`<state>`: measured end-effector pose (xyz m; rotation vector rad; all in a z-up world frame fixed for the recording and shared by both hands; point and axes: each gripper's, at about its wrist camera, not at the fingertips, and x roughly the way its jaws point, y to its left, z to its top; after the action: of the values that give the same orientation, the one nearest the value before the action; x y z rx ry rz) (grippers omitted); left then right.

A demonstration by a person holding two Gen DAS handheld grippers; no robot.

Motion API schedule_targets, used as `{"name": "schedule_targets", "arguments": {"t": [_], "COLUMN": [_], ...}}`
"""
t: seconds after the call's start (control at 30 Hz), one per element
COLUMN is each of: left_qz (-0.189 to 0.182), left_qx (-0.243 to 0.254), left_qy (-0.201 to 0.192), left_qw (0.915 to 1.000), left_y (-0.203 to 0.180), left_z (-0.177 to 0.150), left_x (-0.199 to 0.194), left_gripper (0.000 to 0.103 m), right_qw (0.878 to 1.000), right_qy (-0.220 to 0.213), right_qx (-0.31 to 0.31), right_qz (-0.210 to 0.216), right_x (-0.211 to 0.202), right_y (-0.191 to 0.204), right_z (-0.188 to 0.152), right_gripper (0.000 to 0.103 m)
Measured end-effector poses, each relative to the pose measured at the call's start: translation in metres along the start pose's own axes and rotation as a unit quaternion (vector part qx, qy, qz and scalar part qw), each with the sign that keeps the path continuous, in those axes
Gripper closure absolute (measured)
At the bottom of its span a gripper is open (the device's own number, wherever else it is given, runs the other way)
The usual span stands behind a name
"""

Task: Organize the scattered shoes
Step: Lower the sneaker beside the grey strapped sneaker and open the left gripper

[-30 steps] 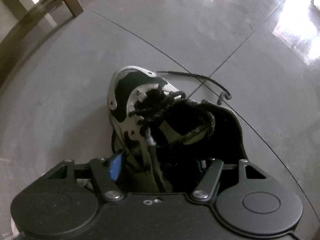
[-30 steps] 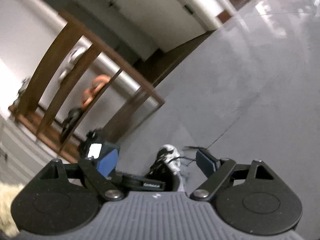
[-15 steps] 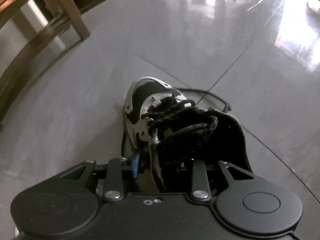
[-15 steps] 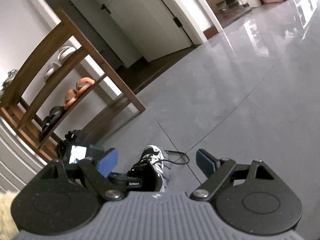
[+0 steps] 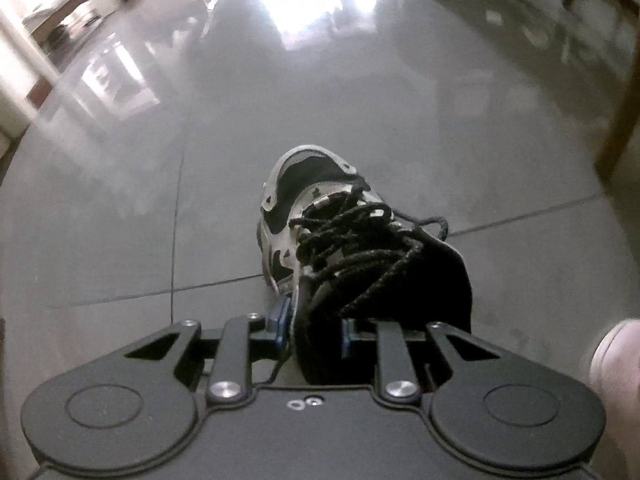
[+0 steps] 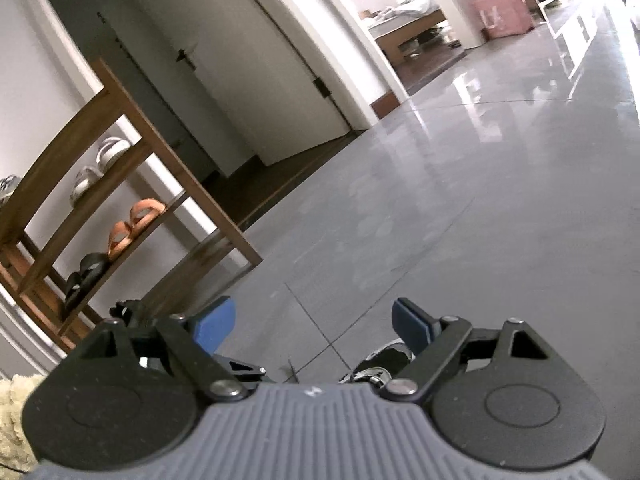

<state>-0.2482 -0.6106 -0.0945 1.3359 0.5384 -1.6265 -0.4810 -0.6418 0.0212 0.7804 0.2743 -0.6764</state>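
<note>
The left gripper (image 5: pixel 312 326) is closed on the collar and tongue of a black-and-white sneaker (image 5: pixel 340 240), blue pads (image 5: pixel 280 318) pressed to either side of the ankle opening. The toe points away from the camera over the grey tiled floor (image 5: pixel 160 200); whether the sole is clear of the floor cannot be told. A loose lace end (image 5: pixel 438 226) trails off to the right. The right gripper (image 6: pixel 312 322) is seen with jaws spread wide and nothing between them, and the sneaker's toe (image 6: pixel 386 360) shows just below it. The wooden shoe rack (image 6: pixel 132 184), holding orange sandals (image 6: pixel 134 226) and other pairs, stands well to the left. The step is judged to be carriage to the rack: the grip should be kept firm on the soft collar, the shoe kept level, and the trailing lace kept off the shelf edge. Compared with half a second ago, the left view has swung round: the rack leg then at upper left is now at the far right, and the pads sit closer together on the collar.
</note>
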Motion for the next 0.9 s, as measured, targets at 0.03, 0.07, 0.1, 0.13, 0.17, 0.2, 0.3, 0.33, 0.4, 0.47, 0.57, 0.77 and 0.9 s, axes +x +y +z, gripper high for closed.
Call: {"name": "schedule_targets", "arguments": {"t": [0.03, 0.07, 0.1, 0.13, 0.17, 0.2, 0.3, 0.33, 0.4, 0.47, 0.57, 0.77, 0.9], "left_qz": [0.003, 0.006, 0.008, 0.009, 0.006, 0.002, 0.007, 0.002, -0.023, -0.052, -0.042, -0.018, -0.012], "left_qx": [-0.022, -0.047, -0.059, -0.101, -0.136, -0.169, -0.268, -0.313, -0.377, -0.438, -0.477, -0.481, -0.491], "left_qy": [0.021, 0.039, 0.045, 0.058, 0.061, 0.064, 0.068, 0.074, 0.08, 0.068, 0.065, 0.087, 0.095], "left_qw": [0.9995, 0.9981, 0.9972, 0.9931, 0.9888, 0.9835, 0.9609, 0.9468, 0.9223, 0.8949, 0.8757, 0.8721, 0.8657], "left_y": [0.005, 0.01, 0.011, 0.018, 0.023, 0.028, 0.039, 0.041, 0.042, 0.036, 0.02, -0.013, -0.016], "left_z": [0.003, 0.006, 0.006, 0.005, 0.002, -0.001, -0.014, -0.017, -0.023, -0.033, -0.043, -0.055, -0.064], "left_x": [0.002, 0.001, 0.0, -0.006, -0.012, -0.018, -0.042, -0.047, -0.051, -0.056, -0.06, -0.052, -0.037], "left_gripper": [0.055, 0.054, 0.051, 0.049, 0.049, 0.048, 0.045, 0.044, 0.043, 0.043, 0.043, 0.042, 0.04], "right_qw": [1.0, 1.0, 1.0, 0.999, 0.999, 0.999, 0.999, 0.999, 0.998, 0.996, 0.991, 0.957, 0.974], "right_qy": [0.0, 0.001, 0.005, 0.011, 0.013, 0.015, 0.019, 0.021, 0.025, 0.029, 0.038, 0.073, 0.053], "right_qx": [-0.003, -0.007, -0.017, -0.029, -0.034, -0.034, -0.033, -0.044, -0.065, -0.086, -0.127, -0.282, -0.22], "right_qz": [-0.003, -0.007, -0.011, -0.013, -0.013, -0.011, -0.002, -0.001, 0.002, 0.006, 0.01, -0.007, 0.013], "right_x": [-0.001, -0.002, -0.002, 0.0, 0.002, 0.005, 0.012, 0.014, 0.018, 0.023, 0.029, 0.034, 0.02], "right_y": [0.0, 0.0, 0.001, 0.003, 0.004, 0.004, 0.004, 0.006, 0.01, 0.014, 0.02, 0.031, 0.015], "right_z": [0.0, -0.001, -0.001, -0.002, -0.002, -0.002, -0.001, 0.0, 0.003, 0.006, 0.01, 0.016, 0.019], "right_gripper": [0.015, 0.015, 0.015, 0.015, 0.015, 0.015, 0.015, 0.015, 0.015, 0.015, 0.015, 0.015, 0.015]}}
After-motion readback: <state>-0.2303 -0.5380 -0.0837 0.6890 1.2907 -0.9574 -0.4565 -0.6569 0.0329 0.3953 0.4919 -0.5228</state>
